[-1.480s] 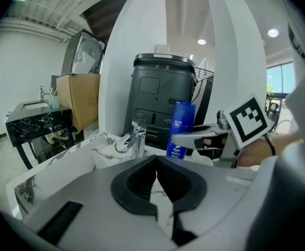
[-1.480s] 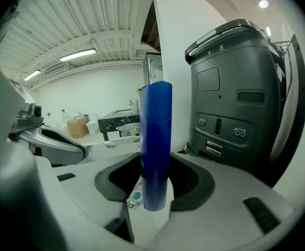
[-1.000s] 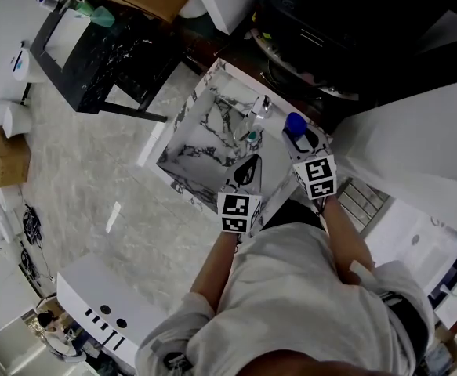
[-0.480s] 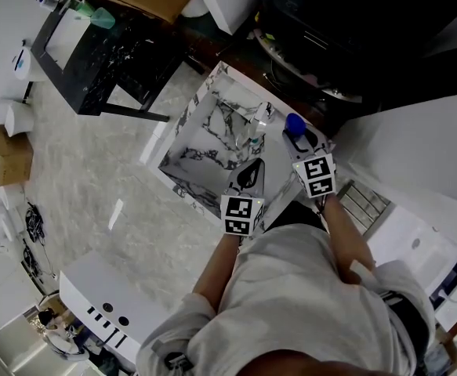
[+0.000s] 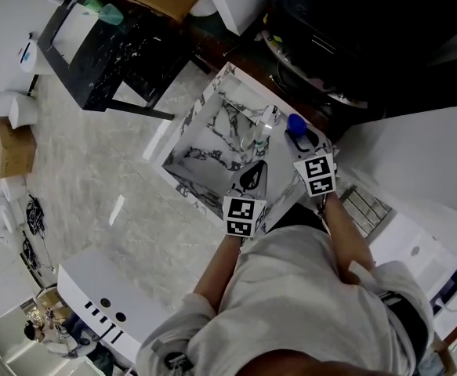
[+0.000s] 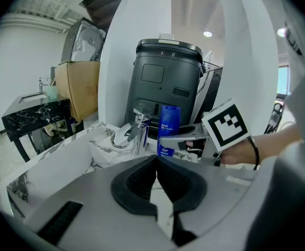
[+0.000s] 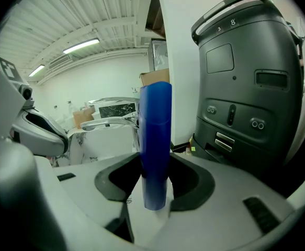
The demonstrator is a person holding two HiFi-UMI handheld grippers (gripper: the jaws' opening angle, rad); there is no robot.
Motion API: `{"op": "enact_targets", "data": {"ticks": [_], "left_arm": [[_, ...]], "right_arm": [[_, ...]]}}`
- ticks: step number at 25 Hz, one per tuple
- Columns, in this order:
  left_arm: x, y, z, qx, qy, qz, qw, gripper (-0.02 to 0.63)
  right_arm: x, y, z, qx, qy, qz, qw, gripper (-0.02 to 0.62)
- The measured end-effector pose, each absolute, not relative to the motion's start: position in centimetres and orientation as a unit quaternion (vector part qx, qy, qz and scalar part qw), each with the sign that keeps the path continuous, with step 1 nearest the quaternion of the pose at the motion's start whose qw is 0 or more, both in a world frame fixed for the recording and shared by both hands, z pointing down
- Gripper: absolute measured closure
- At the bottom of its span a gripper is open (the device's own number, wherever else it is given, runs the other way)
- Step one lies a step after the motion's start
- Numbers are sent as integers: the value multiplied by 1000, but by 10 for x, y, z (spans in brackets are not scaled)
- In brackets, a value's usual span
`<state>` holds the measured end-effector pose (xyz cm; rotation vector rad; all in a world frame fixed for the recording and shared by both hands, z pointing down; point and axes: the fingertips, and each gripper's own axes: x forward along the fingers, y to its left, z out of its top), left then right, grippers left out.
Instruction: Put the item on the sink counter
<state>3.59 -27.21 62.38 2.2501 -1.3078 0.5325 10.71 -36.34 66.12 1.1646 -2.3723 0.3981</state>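
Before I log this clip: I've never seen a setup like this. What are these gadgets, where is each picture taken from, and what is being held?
There is no robot here. A person holds a hand-operated claw in each hand, and the checkered cubes are part of the claws. The head view looks steeply down from a camera on the person's head. The other two views come from cameras riding on each claw, looking along its jaws. Below is a marbled sink with a tap. The right claw is closed on an upright blue bottle, held beside the tap. I cannot tell whether the bottle touches the counter. The left claw is closed and empty, hovering near the sink's front rim.
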Motion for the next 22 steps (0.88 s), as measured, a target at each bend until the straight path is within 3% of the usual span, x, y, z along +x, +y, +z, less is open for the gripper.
{"op": "enact_targets", "data": {"ticks": [22], "left_arm": [[47, -274, 628, 829, -465, 202, 236, 595]], "right_arm": [[104, -357, 670, 401, -876, 118, 239, 439]]}}
